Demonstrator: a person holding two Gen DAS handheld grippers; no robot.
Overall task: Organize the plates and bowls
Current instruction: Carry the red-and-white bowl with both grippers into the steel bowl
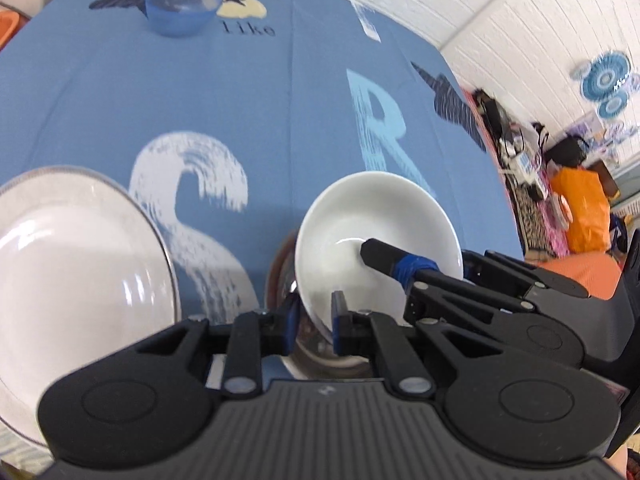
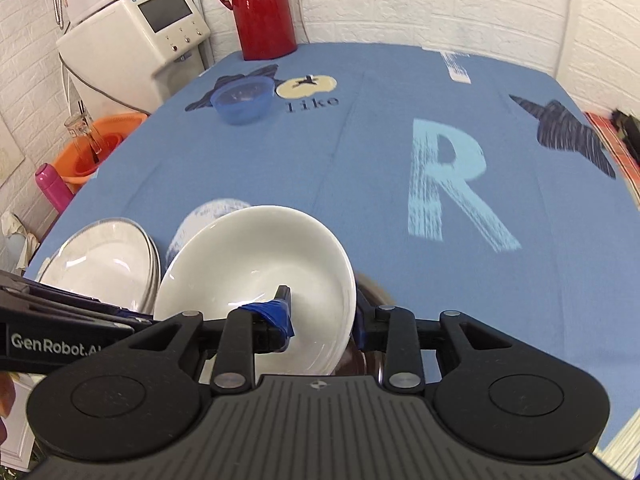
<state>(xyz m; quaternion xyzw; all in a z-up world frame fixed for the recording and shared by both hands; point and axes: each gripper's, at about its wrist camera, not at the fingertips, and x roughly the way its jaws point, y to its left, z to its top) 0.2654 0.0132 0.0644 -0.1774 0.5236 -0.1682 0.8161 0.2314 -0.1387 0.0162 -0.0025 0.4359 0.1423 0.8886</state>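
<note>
Covering the table, blue lettered cloth (image 2: 360,168); white brick wall (image 2: 400,0).

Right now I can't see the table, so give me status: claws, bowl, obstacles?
Both claws, left and right, on white bowl rim, bowl tilted. Plates left of it. Blue bowl far off, nothing blocking.

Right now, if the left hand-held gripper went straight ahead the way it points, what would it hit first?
The left hand-held gripper already has the tilted white bowl's rim between its fingers, so the bowl comes first. Beyond it lies bare blue tablecloth, then probably the far blue bowl, though depth is unclear.
</note>
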